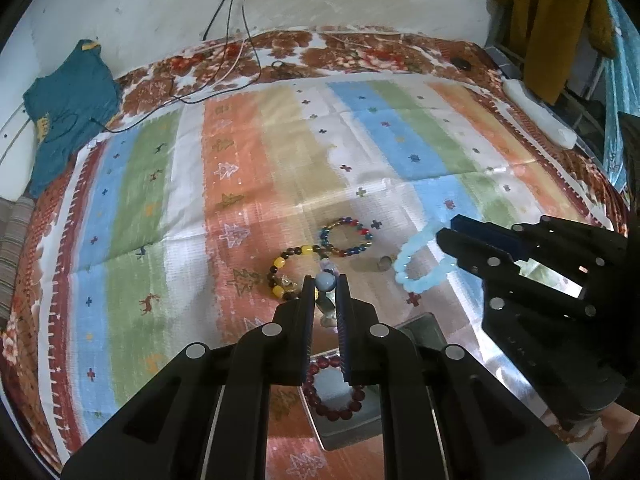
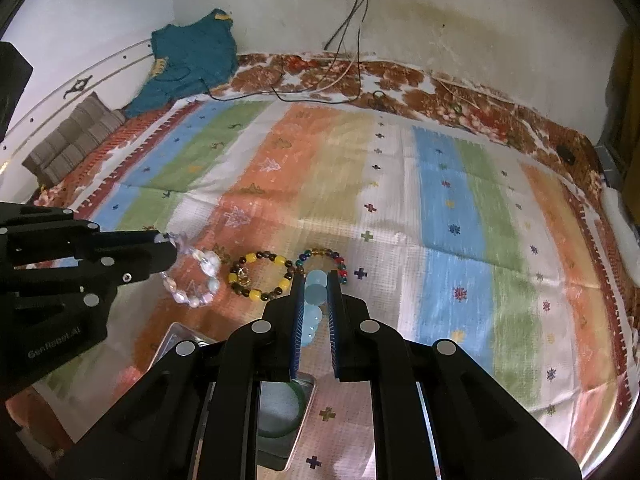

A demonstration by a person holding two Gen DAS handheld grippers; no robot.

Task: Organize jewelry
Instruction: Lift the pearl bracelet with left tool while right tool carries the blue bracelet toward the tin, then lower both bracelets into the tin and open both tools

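Note:
My left gripper (image 1: pixel 325 280) is shut on a clear pale bead bracelet (image 1: pixel 325 284), which hangs above the striped cloth; the right wrist view shows it dangling (image 2: pixel 196 280) from that gripper (image 2: pixel 170 246). A light blue bead bracelet (image 2: pixel 314 294) is clamped in my right gripper (image 2: pixel 314 276), and it also shows on the right (image 1: pixel 418 266) under that gripper (image 1: pixel 448 230). A yellow and brown bracelet (image 1: pixel 286 276) (image 2: pixel 260 276) and a multicolour bracelet (image 1: pixel 346 238) (image 2: pixel 324 260) lie on the cloth. Below the grippers a shiny metal tray (image 1: pixel 348 436) holds a dark red bracelet (image 1: pixel 334 398) and a green bangle (image 2: pixel 280 416).
A small metal piece (image 1: pixel 385 264) lies between the multicolour and blue bracelets. A teal garment (image 1: pixel 68 112), black and white cables (image 1: pixel 224 68) and a white power strip (image 1: pixel 536 112) sit along the bed's far edges. A striped cushion (image 2: pixel 68 144) is at the far left.

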